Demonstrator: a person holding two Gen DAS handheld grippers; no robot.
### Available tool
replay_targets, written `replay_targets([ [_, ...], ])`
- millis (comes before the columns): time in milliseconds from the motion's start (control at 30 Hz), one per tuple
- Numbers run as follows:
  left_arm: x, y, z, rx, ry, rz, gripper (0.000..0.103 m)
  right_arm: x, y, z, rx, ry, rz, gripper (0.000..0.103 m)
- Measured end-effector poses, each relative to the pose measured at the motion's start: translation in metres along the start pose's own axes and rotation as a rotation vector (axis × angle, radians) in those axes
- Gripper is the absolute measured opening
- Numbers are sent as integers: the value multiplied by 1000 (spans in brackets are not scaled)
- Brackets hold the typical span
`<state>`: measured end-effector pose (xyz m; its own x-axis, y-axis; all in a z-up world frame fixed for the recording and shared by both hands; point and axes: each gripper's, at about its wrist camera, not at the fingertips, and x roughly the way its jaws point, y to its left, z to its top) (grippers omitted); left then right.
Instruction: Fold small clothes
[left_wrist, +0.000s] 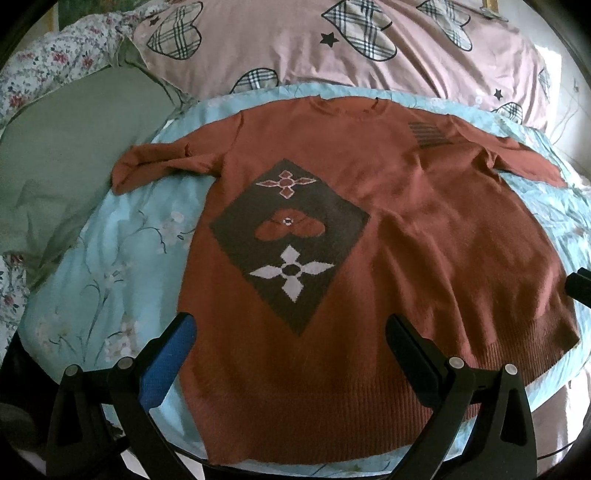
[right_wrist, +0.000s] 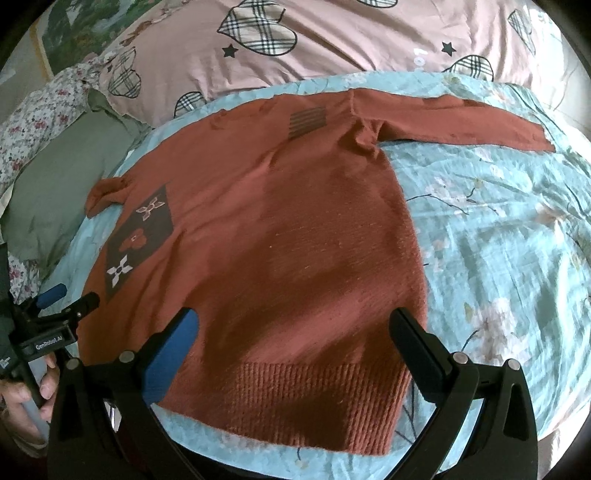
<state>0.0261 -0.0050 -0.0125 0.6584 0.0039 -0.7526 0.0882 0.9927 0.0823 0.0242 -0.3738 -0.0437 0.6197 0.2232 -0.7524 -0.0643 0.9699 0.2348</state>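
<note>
A rust-orange knit sweater (left_wrist: 388, 229) lies flat, front up, on a light blue floral sheet (left_wrist: 122, 258). It has a dark diamond patch with flower shapes (left_wrist: 290, 240) and both sleeves spread sideways. My left gripper (left_wrist: 291, 332) is open and empty, hovering over the sweater's lower left hem. My right gripper (right_wrist: 295, 325) is open and empty above the sweater (right_wrist: 280, 229), over its ribbed hem (right_wrist: 317, 398) at the lower right. The left gripper also shows at the left edge of the right wrist view (right_wrist: 68, 295), held by a hand.
A pink duvet with plaid hearts (left_wrist: 332, 48) lies beyond the sweater. A green pillow (left_wrist: 74, 147) and floral bedding (left_wrist: 55, 51) sit at the left. The blue sheet (right_wrist: 498, 240) extends to the right of the sweater.
</note>
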Motion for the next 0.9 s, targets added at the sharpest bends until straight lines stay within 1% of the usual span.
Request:
replay_targets([
  [167, 6, -2, 6, -14, 5, -3, 102, 2, -18, 11, 26, -19, 2, 103],
  [267, 10, -1, 10, -20, -1, 10, 102, 3, -42, 24, 62, -45, 9, 103],
  [300, 12, 0, 13, -24, -5, 19, 102, 3, -50, 28, 73, -53, 0, 103],
  [333, 14, 1, 15, -14, -7, 32, 102, 3, -64, 37, 96, -76, -8, 103],
  [433, 23, 3, 24, -11, 5, 27, 102, 4, -102, 59, 150, -125, -46, 103],
  [500, 26, 3, 29, -11, 16, 28, 102, 5, -136, 77, 205, -160, -65, 103],
  [567, 29, 4, 32, -14, 22, 24, 102, 6, -178, 101, 274, -194, -96, 98],
  [600, 31, 3, 33, -11, 36, 22, 102, 8, -194, 110, 298, -201, -110, 91],
  [633, 34, 2, 35, -10, 44, 17, 102, 8, -218, 125, 331, -220, -125, 84],
  [667, 36, 2, 36, -8, 50, 15, 102, 7, -236, 134, 356, -237, -139, 80],
  [733, 41, 0, 42, -10, 47, 6, 102, 9, -281, 155, 437, -260, -175, 63],
  [767, 44, 0, 45, -11, 49, 0, 102, 11, -300, 163, 477, -265, -189, 59],
  [800, 46, -1, 47, -12, 54, -4, 102, 13, -317, 170, 509, -269, -208, 55],
  [833, 50, -2, 50, -13, 65, -2, 102, 17, -340, 179, 557, -275, -237, 54],
  [900, 55, -5, 54, -18, 69, -3, 102, 26, -374, 190, 635, -286, -248, 54],
])
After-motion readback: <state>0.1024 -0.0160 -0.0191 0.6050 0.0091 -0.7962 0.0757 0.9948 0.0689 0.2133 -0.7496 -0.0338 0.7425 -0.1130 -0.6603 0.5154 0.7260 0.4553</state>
